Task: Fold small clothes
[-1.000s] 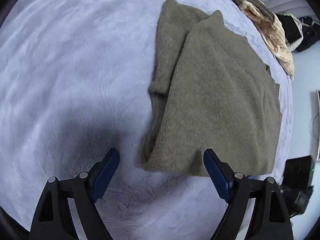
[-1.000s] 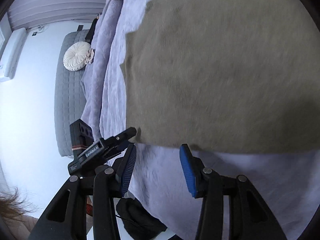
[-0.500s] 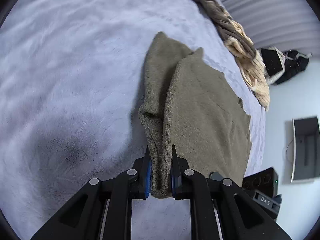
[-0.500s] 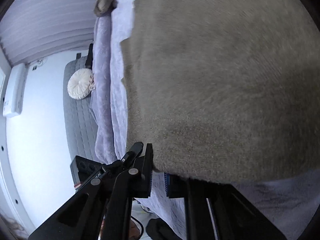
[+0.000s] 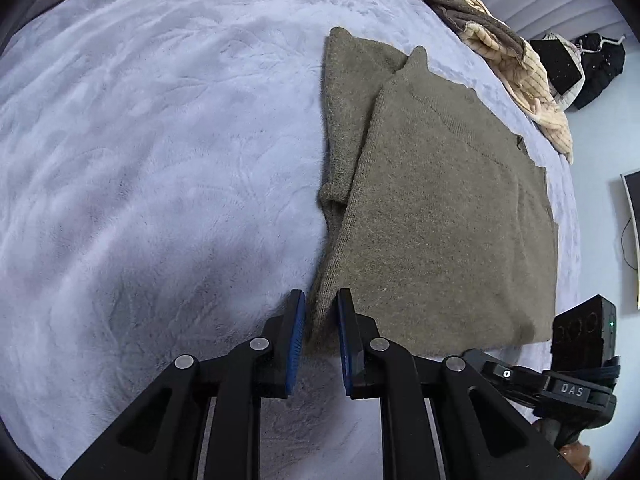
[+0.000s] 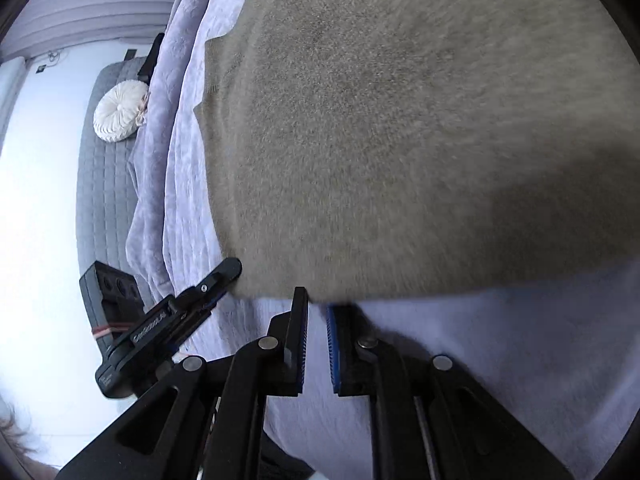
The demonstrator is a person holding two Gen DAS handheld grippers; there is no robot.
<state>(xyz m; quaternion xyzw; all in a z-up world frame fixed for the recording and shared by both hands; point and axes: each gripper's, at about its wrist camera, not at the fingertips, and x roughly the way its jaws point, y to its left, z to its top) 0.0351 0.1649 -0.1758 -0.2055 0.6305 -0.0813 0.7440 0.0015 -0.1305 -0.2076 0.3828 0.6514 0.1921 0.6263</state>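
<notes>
An olive-green knit sweater [image 5: 440, 208] lies folded on a lilac bedspread [image 5: 160, 160], one sleeve folded along its left side. My left gripper [image 5: 320, 312] is shut on the sweater's near left corner, with the knit pinched between the blue pads. In the right wrist view the same sweater [image 6: 400, 140] fills most of the frame. My right gripper [image 6: 317, 308] is nearly closed at the sweater's near edge; the hem sits just at the fingertips and the grip itself is hard to make out.
A heap of beige and brown clothes [image 5: 512, 60] lies at the bed's far right edge, with dark items [image 5: 592, 68] beyond. A grey padded bench with a round cream cushion [image 6: 120, 112] stands beside the bed. The bed edge [image 6: 160, 216] runs close to the right gripper.
Both grippers went from wide open to closed on the sweater's near edge. Since half a second ago the left view has pulled back a little and both jaw pairs stand slightly wider.
</notes>
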